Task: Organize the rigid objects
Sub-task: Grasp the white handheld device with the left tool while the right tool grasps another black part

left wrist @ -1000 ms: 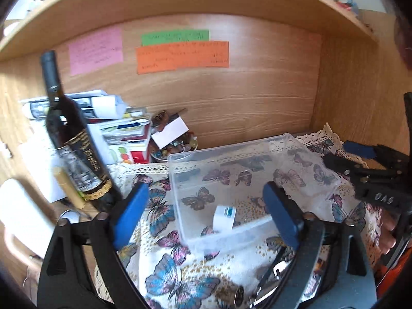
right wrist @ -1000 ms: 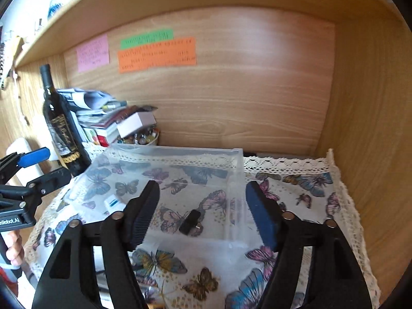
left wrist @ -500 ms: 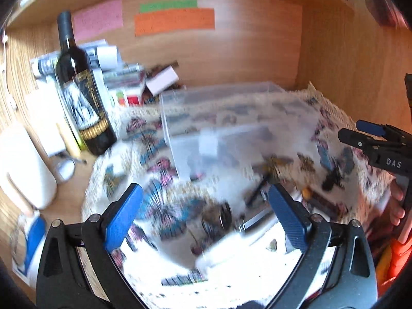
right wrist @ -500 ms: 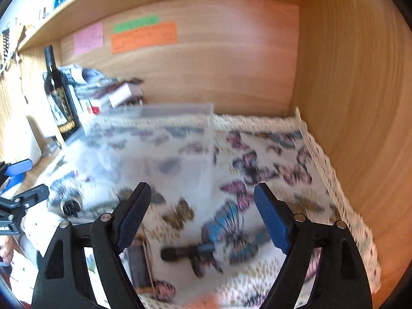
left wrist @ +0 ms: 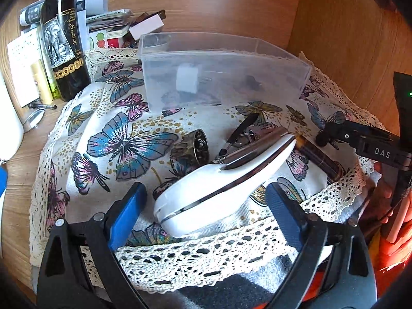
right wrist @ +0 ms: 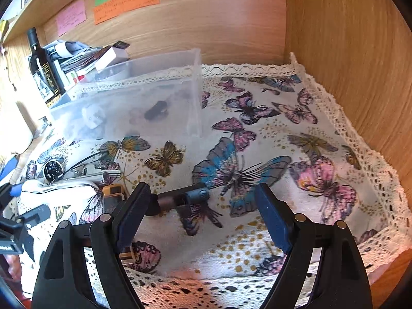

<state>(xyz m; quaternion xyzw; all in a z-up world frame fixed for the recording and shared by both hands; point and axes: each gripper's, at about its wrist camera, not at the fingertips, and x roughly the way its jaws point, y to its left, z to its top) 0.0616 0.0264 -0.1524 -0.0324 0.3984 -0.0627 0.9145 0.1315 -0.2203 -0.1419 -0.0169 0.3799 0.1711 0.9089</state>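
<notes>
— What do you see under your grippers?
— A butterfly cloth (right wrist: 296, 134) on a wooden desk (left wrist: 15, 170). Your left gripper (left wrist: 206, 213) gapes wide around the white gadget (left wrist: 219, 185). Your right gripper (right wrist: 198, 211) gapes too, empty. The clear box (left wrist: 221, 74) sits far back.

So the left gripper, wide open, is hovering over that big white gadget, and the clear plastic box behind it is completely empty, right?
Not quite: the clear plastic box is not empty. The left wrist view shows a small white item and a dark piece inside. The left gripper is indeed open over the white gadget.
</notes>
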